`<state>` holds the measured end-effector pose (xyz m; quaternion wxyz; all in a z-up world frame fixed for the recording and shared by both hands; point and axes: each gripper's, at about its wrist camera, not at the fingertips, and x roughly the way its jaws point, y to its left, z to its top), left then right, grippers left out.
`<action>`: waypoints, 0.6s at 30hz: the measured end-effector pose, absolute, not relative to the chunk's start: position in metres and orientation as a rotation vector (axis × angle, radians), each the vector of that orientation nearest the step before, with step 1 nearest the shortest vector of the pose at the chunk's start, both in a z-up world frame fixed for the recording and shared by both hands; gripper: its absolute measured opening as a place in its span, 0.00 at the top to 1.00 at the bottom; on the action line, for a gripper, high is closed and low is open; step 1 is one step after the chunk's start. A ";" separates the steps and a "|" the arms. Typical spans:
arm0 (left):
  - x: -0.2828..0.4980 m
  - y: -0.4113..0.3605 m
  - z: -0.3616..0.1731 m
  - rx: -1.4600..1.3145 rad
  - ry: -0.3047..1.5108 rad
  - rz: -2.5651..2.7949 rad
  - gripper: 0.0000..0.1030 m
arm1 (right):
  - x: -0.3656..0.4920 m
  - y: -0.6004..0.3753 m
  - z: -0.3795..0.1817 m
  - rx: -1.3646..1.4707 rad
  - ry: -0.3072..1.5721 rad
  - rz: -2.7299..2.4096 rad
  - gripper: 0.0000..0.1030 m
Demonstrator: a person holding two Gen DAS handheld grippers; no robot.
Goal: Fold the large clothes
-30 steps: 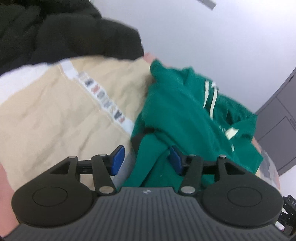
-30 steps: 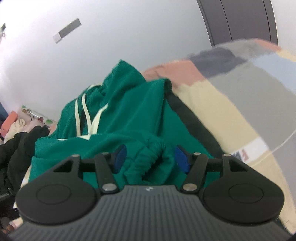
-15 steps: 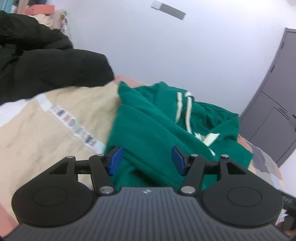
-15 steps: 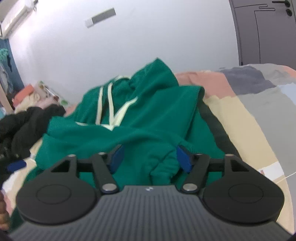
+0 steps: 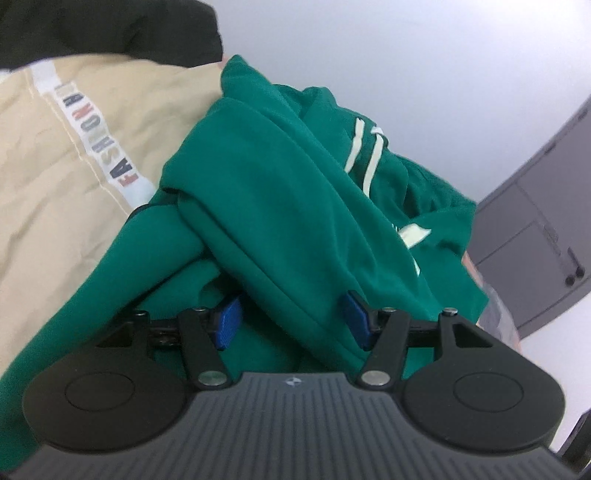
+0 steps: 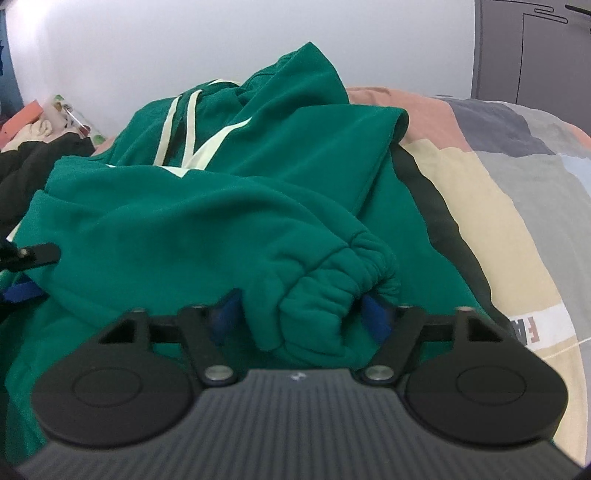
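A green hoodie (image 5: 280, 192) with cream drawstrings lies bunched on a bed, and it also shows in the right wrist view (image 6: 207, 206). My left gripper (image 5: 293, 319) is open, its blue pads either side of a folded green sleeve edge. My right gripper (image 6: 301, 317) is open, with the hoodie's gathered cuff (image 6: 332, 288) sitting between its pads. The left gripper's tip (image 6: 26, 269) shows at the left edge of the right wrist view.
A beige bedcover (image 5: 48, 166) with a white lettered strip lies under the hoodie. A black garment (image 5: 110, 26) is heaped at the back left. A patchwork quilt (image 6: 517, 177) covers the right side. A grey door (image 5: 535, 236) stands behind.
Both grippers have moved forward and down into the hoodie. The sleeve edge now sits between the left pads and the cuff between the right pads. Both stay open.
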<state>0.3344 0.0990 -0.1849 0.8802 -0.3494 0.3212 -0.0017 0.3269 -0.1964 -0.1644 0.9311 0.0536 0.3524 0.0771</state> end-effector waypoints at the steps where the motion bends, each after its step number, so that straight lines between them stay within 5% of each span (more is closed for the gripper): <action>1: 0.336 0.102 -0.187 -0.755 0.658 -0.005 0.39 | 0.326 -0.198 -0.163 0.115 0.713 0.150 0.55; 2: 0.337 0.104 -0.188 -0.774 0.649 -0.002 0.44 | 0.324 -0.199 -0.160 0.129 0.705 0.153 0.63; 3: 0.339 0.106 -0.187 -0.782 0.640 0.000 0.61 | 0.323 -0.200 -0.157 0.148 0.696 0.165 0.63; 6: 0.340 0.114 -0.179 -0.780 0.606 0.003 0.91 | 0.315 -0.201 -0.146 0.178 0.638 0.196 0.64; 11: 0.314 0.152 -0.155 -0.856 0.487 0.064 0.92 | 0.306 -0.206 -0.132 0.311 0.578 0.338 0.64; 18: 0.303 0.192 -0.162 -0.869 0.533 0.204 0.92 | 0.312 -0.175 -0.154 0.389 0.735 0.493 0.64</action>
